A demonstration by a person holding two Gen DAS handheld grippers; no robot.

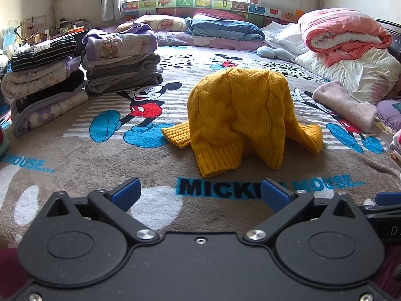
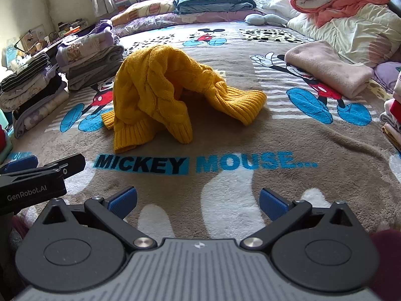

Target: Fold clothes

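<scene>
A yellow cable-knit sweater point(image 1: 238, 115) lies in a crumpled heap in the middle of the Mickey Mouse blanket point(image 1: 100, 155); it also shows in the right wrist view point(image 2: 160, 87), with ribbed cuffs and hem spread out at its base. My left gripper point(image 1: 200, 193) is open and empty, low over the blanket just short of the sweater. My right gripper point(image 2: 198, 202) is open and empty, also short of the sweater and beside the left gripper, whose body point(image 2: 37, 175) shows at its left.
Two stacks of folded clothes point(image 1: 122, 60) stand at the left. A folded pink towel point(image 2: 328, 67) lies at the right. Rolled quilts and pillows point(image 1: 345, 35) lie along the back and right. More folded items point(image 2: 393, 115) sit at the right edge.
</scene>
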